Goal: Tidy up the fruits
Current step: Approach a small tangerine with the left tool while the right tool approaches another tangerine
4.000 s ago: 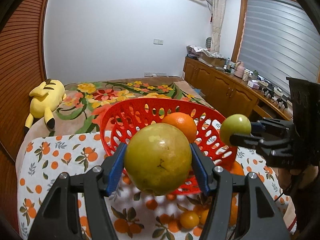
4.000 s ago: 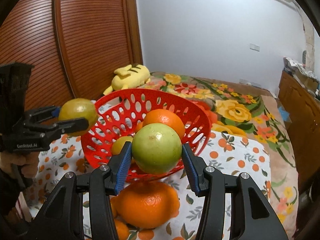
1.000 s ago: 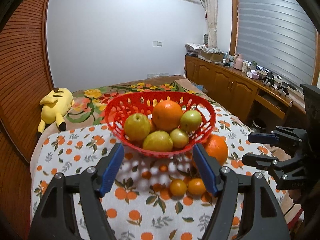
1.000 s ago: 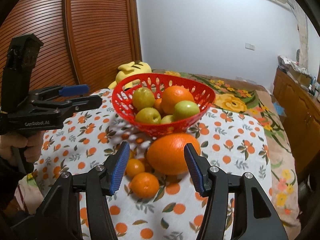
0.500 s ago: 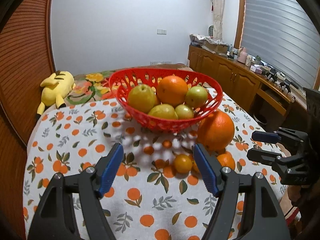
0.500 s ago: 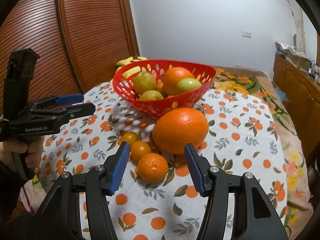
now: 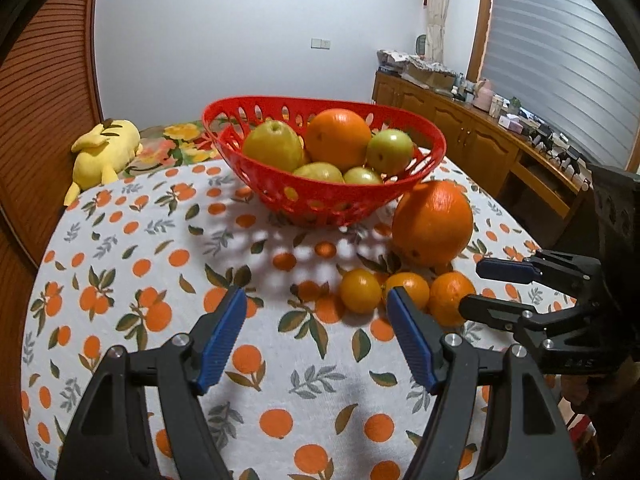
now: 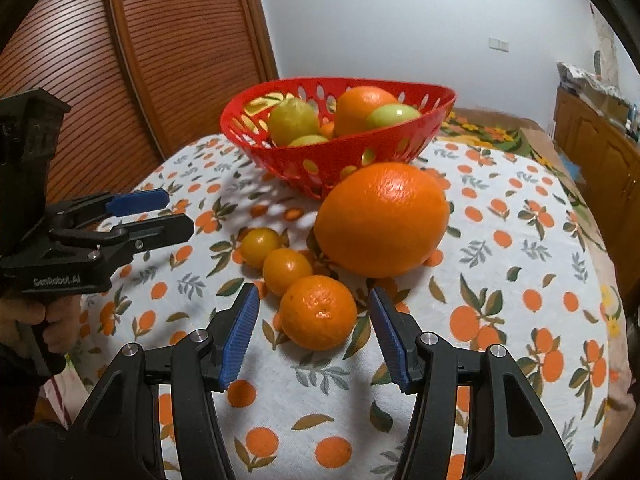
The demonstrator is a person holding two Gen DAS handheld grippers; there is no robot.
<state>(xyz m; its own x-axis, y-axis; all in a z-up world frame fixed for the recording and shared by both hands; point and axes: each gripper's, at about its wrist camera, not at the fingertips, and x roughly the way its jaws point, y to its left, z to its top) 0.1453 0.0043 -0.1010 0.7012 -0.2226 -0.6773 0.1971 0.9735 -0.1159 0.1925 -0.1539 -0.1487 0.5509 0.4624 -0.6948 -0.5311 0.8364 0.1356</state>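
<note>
A red basket (image 7: 420, 184) (image 8: 384, 152) holds several green-yellow fruits and an orange. In front of it on the tablecloth lie a big orange (image 7: 432, 228) (image 8: 380, 220) and three small ones: a mandarin (image 8: 318, 312) (image 7: 452, 298) and two kumquats (image 8: 287, 266) (image 8: 260, 247) (image 7: 360, 290). My right gripper (image 8: 312, 334) is open and empty, its fingers either side of the mandarin. My left gripper (image 7: 316, 334) is open and empty, low over the cloth just short of the kumquats.
The round table has an orange-print cloth (image 7: 120, 260). A yellow plush toy (image 7: 104, 156) lies on the bed behind. A slatted wooden door (image 8: 120, 80) stands at the left, wooden cabinets (image 7: 480, 140) at the right.
Both grippers have let their fruit go into the basket, pulled back and come down toward the loose oranges in front. The right gripper now frames the mandarin.
</note>
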